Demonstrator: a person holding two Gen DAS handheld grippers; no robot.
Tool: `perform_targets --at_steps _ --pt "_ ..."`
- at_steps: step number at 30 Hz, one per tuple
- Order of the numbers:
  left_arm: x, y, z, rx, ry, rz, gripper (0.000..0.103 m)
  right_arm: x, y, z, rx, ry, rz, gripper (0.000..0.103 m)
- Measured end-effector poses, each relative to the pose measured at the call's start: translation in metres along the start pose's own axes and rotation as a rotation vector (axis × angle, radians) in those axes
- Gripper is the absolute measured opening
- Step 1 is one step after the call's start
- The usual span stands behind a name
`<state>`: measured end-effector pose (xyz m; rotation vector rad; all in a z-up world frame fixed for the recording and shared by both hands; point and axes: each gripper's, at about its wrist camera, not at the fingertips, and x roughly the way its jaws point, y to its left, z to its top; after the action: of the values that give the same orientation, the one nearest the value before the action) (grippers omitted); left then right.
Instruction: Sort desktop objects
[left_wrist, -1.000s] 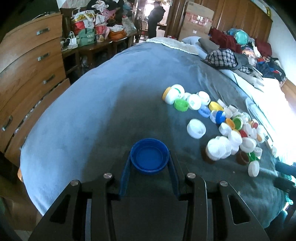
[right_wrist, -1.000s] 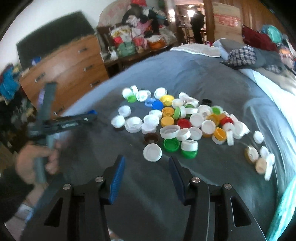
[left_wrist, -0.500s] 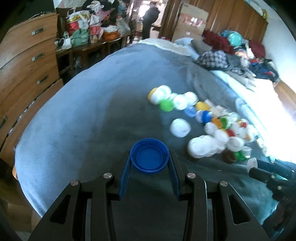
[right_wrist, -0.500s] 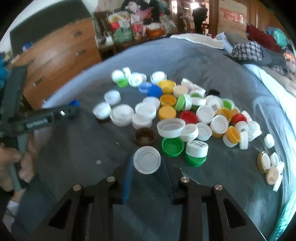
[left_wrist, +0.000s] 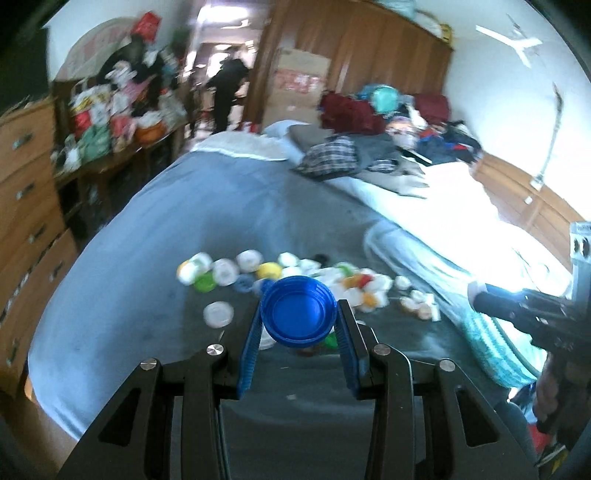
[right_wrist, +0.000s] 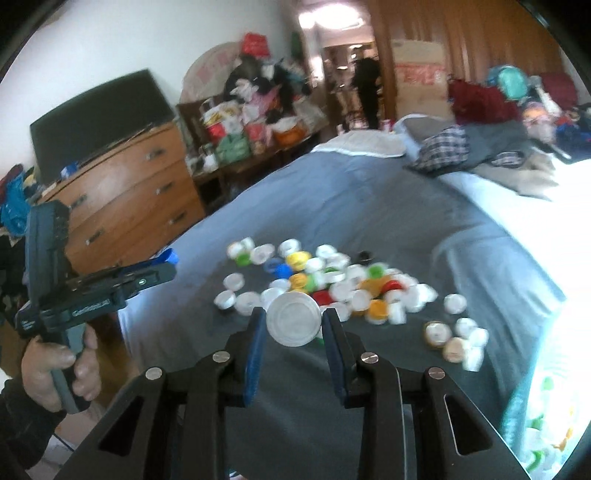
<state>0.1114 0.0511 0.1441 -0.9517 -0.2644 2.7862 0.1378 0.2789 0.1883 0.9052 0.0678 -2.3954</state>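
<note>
Bottle caps are what you are sorting, and each of your grippers carries one above the grey-blue bedcover (right_wrist: 369, 206).

Nearest to you, the left gripper (left_wrist: 299, 325) is clamped on a blue cap (left_wrist: 298, 312), open side facing the camera, pinched at its two side walls. The right gripper (right_wrist: 293, 326) is pressed together on a white cap (right_wrist: 293, 319) in the same way, by its rim only. Both grips are thin: the pads touch a round, smooth wall along a small part. If you swing or roll a wrist quickly, the cap can turn between the pads and slip out. The cover looks soft, so a dropped cap may roll or bounce and fall back into the mixed group.

A little farther lies the pile of caps (right_wrist: 332, 284), white, yellow, green, red and blue, many touching each other. A carried cap that falls there would be hard to tell from the unsorted ones.

On the near left of the right wrist view, your hand (right_wrist: 59, 365) holds the left tool, well apart from the right one. If both go to the same place, the fingers could knock together.

On the far right side, folded clothes (left_wrist: 343, 158) lie on the bed; I cannot tell where the sorted groups should go.
</note>
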Motion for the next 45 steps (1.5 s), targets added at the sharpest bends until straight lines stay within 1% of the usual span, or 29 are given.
perform_targets --at_steps 2,8,13,16,18,21,23,28,32,36,42,44,45 --pt "-0.001 -0.020 0.006 0.020 0.000 -0.036 0.034 -0.016 -0.014 -0.001 0.027 -0.021 -0.037 0.034" --pt "0.007 -0.081 0.023 0.099 -0.001 -0.112 0.034 -0.065 -0.060 -0.007 0.111 -0.079 -0.140 0.034" --pt "0.019 -0.131 0.036 0.155 0.013 -0.184 0.034 -0.102 -0.100 -0.011 0.177 -0.110 -0.227 0.034" --pt "0.027 -0.164 0.044 0.192 0.031 -0.240 0.034 -0.125 -0.122 -0.015 0.209 -0.126 -0.271 0.034" --pt "0.037 -0.193 0.048 0.228 0.057 -0.275 0.034 -0.140 -0.137 -0.019 0.232 -0.135 -0.302 0.034" --pt "0.050 -0.223 0.051 0.256 0.102 -0.322 0.034 -0.160 -0.161 -0.028 0.285 -0.140 -0.344 0.034" --pt "0.061 -0.243 0.053 0.263 0.147 -0.371 0.034 -0.168 -0.174 -0.033 0.316 -0.135 -0.357 0.034" --pt "0.082 -0.285 0.058 0.296 0.239 -0.436 0.034 -0.189 -0.206 -0.046 0.399 -0.124 -0.384 0.034" --pt "0.093 -0.311 0.054 0.314 0.282 -0.456 0.034 -0.193 -0.212 -0.051 0.414 -0.118 -0.391 0.035" --pt "0.100 -0.328 0.050 0.338 0.302 -0.461 0.034 -0.189 -0.212 -0.051 0.414 -0.111 -0.384 0.035" --pt "0.107 -0.346 0.046 0.372 0.309 -0.461 0.034 -0.189 -0.214 -0.055 0.421 -0.114 -0.390 0.035" --pt "0.104 -0.350 0.044 0.382 0.298 -0.468 0.034 -0.190 -0.215 -0.056 0.422 -0.117 -0.395 0.035" --pt "0.105 -0.351 0.044 0.385 0.293 -0.469 0.036 -0.190 -0.215 -0.056 0.423 -0.117 -0.400 0.035"
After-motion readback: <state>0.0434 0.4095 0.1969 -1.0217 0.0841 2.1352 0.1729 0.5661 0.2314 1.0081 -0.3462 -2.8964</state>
